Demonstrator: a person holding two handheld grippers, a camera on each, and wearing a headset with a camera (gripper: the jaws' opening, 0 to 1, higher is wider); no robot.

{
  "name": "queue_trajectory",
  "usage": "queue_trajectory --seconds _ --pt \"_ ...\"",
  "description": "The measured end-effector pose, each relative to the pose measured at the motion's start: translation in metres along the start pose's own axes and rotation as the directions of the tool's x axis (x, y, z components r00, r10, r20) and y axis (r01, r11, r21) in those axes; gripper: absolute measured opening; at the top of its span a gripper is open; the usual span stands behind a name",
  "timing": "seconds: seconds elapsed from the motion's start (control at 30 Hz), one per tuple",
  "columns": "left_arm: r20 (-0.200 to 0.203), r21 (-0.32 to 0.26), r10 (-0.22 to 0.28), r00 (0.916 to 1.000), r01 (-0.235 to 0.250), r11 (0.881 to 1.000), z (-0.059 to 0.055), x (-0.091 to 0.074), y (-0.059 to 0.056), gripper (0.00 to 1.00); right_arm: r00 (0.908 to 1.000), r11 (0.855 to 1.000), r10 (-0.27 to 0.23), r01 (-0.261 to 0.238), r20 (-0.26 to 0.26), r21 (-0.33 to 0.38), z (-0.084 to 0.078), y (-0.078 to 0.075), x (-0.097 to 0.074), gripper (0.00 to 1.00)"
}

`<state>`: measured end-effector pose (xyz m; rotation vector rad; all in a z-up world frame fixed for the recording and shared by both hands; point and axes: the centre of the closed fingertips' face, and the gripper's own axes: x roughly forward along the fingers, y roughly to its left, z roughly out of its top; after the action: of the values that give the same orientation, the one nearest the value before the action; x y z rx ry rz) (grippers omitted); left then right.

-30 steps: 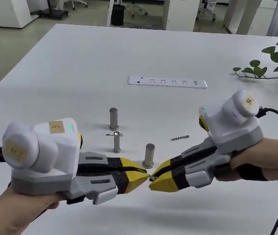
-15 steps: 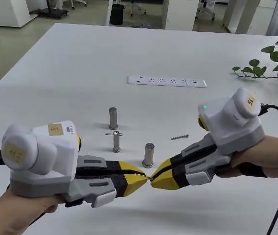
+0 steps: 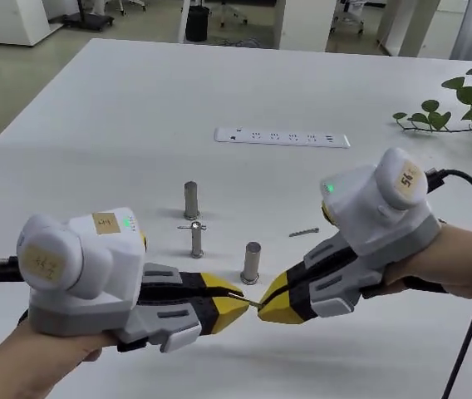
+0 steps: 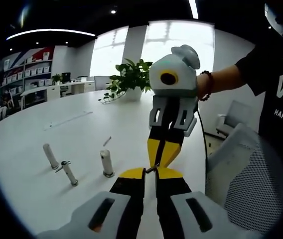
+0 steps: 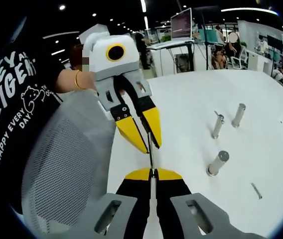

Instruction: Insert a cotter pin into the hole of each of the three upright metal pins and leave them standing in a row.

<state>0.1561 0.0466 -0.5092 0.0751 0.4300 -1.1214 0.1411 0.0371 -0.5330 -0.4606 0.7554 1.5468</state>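
The left tool and the right tool are both squeezing one thin cotter pin, tip to tip, just over the worktop near the closest standing metal pin.

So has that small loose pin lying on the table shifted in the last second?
No. The small loose pin lies where it did, right of the middle metal pin and nearer than the power strip.
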Motion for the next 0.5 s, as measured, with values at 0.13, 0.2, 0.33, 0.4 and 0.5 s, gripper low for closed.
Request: queue_trajectory --seconds 0.13,0.2,0.33,0.4,0.5 --pt "-0.013 0.005 0.011 0.9999 -0.011 1.0 -0.003 0.001 0.003 0.02 0.999 0.999 -0.027 0.027 -0.034 -0.022 -0.005 -0.007 -0.003 0.0" --pt "-0.021 0.002 0.016 0.9996 -0.016 1.0 -0.005 0.001 0.005 0.04 0.9982 0.999 -0.037 0.036 -0.047 -0.027 -0.007 -0.009 -0.004 0.0" --pt "-0.034 0.003 0.035 0.9988 -0.035 0.999 -0.009 0.002 0.008 0.09 0.9955 0.998 -0.056 0.053 -0.077 -0.033 -0.014 -0.015 -0.008 0.0" --pt "-0.033 -0.002 0.048 0.9983 -0.048 0.999 -0.01 0.003 0.011 0.1 0.9939 0.998 -0.064 0.062 -0.09 -0.029 -0.017 -0.018 -0.009 0.0" --pt "-0.024 -0.006 0.095 0.9951 -0.096 0.995 -0.01 0.004 0.019 0.13 0.9883 0.996 -0.09 0.087 -0.123 -0.032 -0.024 -0.025 -0.012 0.0"
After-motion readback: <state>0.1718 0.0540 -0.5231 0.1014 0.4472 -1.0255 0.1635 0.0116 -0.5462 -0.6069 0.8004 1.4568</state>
